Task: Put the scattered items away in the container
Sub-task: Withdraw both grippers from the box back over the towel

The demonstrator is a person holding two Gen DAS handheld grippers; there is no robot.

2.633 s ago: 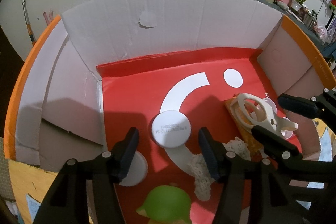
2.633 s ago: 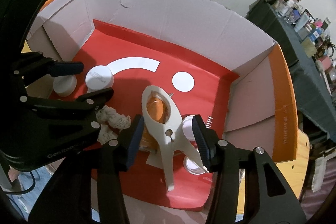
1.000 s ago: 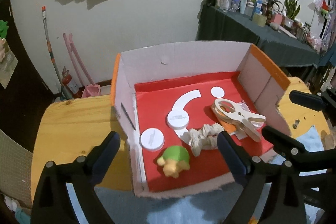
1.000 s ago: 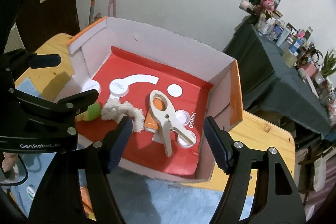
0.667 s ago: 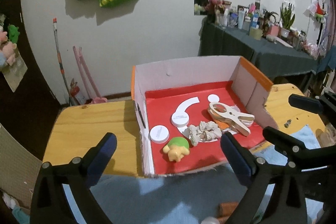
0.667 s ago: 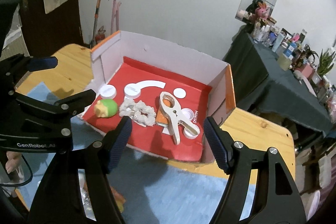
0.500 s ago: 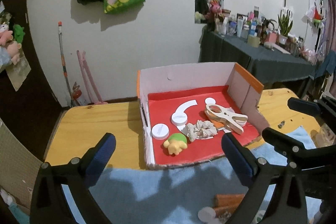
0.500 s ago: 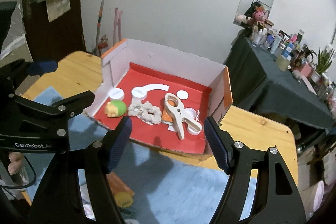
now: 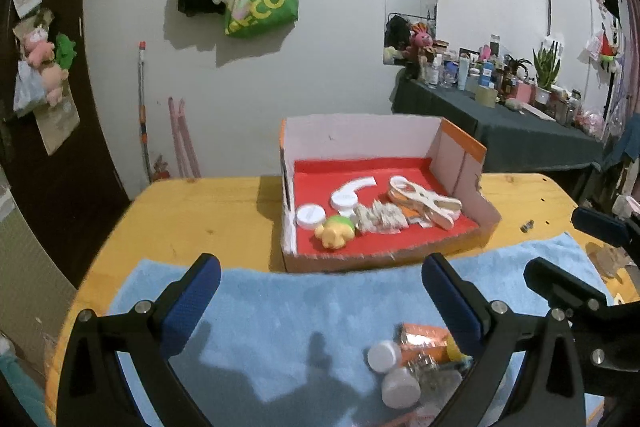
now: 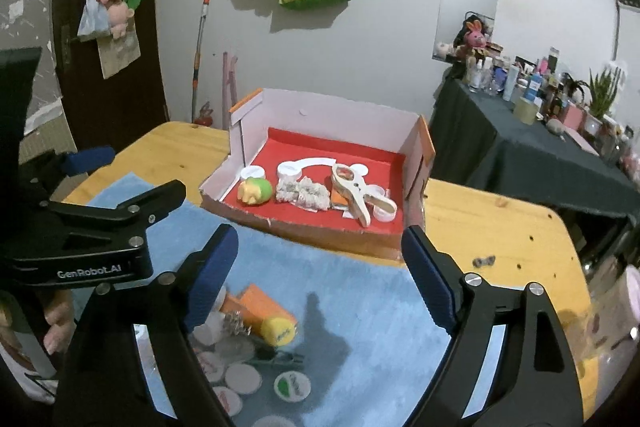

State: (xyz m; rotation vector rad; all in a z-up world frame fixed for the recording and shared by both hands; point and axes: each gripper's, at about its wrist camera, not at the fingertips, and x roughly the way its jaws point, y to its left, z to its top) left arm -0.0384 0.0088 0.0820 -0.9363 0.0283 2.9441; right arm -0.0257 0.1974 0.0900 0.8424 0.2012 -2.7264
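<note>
Distance is what has changed in your left wrist view: the cardboard box (image 9: 460,151), which filled this camera moments ago, now sits well back on the wooden table (image 9: 200,211), so you have pulled away from it with nothing carried. That suggests the last drop is done and the next pick lies on the blue towel (image 9: 280,311) under you. Inside the box lie the green toy (image 9: 335,229), the white scrunchie (image 9: 380,217), the big clothespin (image 9: 424,199) and two white caps. Your left gripper (image 9: 318,291) stands spread as wide as it goes, empty, with a white cap (image 9: 384,355) and an orange tube (image 9: 424,341) low on the towel beside its right finger. In your right wrist view the same retreat shows: the box (image 10: 416,155) is far off, its red floor holding the same pieces. Your right gripper (image 10: 320,267) has just been opening further and nothing lies between its jaws. Below it on the towel (image 10: 360,307) wait an orange tube with a yellow cap (image 10: 266,315) and several round lids (image 10: 292,386), so the tidying is, by my reckoning, only partly done. Your left gripper (image 10: 136,179) shows at the left edge, also holding nothing.
</note>
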